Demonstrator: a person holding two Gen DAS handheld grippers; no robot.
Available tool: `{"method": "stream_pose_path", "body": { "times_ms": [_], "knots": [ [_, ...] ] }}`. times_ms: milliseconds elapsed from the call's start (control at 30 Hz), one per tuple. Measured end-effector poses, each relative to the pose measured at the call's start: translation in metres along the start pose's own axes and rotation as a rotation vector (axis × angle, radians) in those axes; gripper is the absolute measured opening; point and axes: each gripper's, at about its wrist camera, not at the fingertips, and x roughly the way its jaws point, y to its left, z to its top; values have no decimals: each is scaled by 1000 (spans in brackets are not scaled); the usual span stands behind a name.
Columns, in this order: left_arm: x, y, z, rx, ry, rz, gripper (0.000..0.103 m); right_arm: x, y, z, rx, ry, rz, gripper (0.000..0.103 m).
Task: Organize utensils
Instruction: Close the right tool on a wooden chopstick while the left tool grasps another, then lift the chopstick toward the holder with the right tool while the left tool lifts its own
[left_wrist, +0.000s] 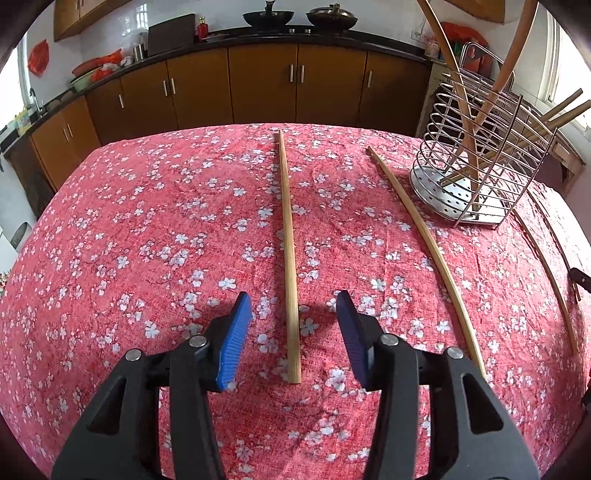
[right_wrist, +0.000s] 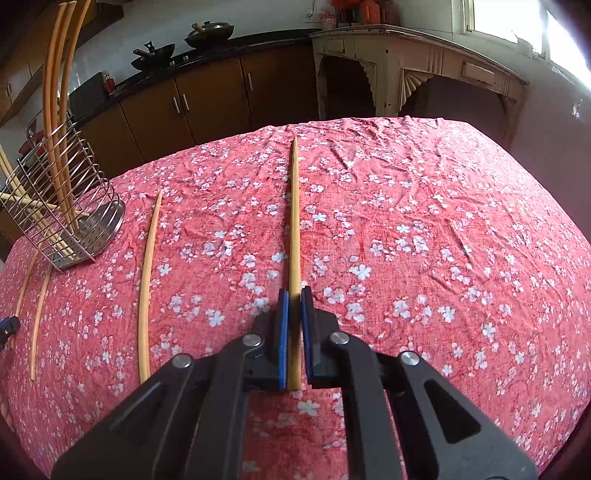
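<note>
Where the red cloth printed with small white blossoms (left_wrist: 147, 229) covers the worktop, its weave lies creased and slightly rumpled. Between the ribbed blue pads of the left hand-held gripper (left_wrist: 294, 306), whose jaws stand partly apart and press on nothing, lies a long, slim, pale wooden chopstick (left_wrist: 288, 236), round in section and tapering away from the gripper. To the right of that gripper rests a second pale wooden chopstick (left_wrist: 428, 243), and farther right and ahead stands a shiny wire utensil rack with a perforated steel base (left_wrist: 476, 173), holding several wooden chopsticks that lean upright inside it.

The right hand-held gripper (right_wrist: 294, 295) is closed on another slender wooden chopstick (right_wrist: 294, 206), which lies flat on the cloth and runs straight ahead from the pads. To its left lies a curved-looking pale chopstick (right_wrist: 147, 280), with the wire rack (right_wrist: 62, 221) beyond that.

Behind the worktop run brown wooden cabinets with metal bar handles (left_wrist: 258, 81) under a dark counter carrying two black woks (left_wrist: 299, 16). A worn cream-painted side table (right_wrist: 417, 70) stands ahead of the right gripper, beneath a bright window. No writing is legible.
</note>
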Motion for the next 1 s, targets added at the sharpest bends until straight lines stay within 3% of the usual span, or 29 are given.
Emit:
{"method": "stream_pose_path", "body": {
  "times_ms": [233, 433, 700, 1000],
  "knots": [
    [-7, -3, -7, -10, 2, 24, 7, -6, 0, -6, -19, 5, -4, 8],
    [-18, 5, -7, -36, 8, -17, 7, -20, -10, -6, 5, -27, 27, 8],
    [-85, 18, 5, -33, -193, -68, 7, -71, -16, 4, -14, -195, 6, 8],
    [-141, 14, 44, -62, -394, -93, 6, -121, -19, 31, 10, -394, 8, 8]
  ]
}}
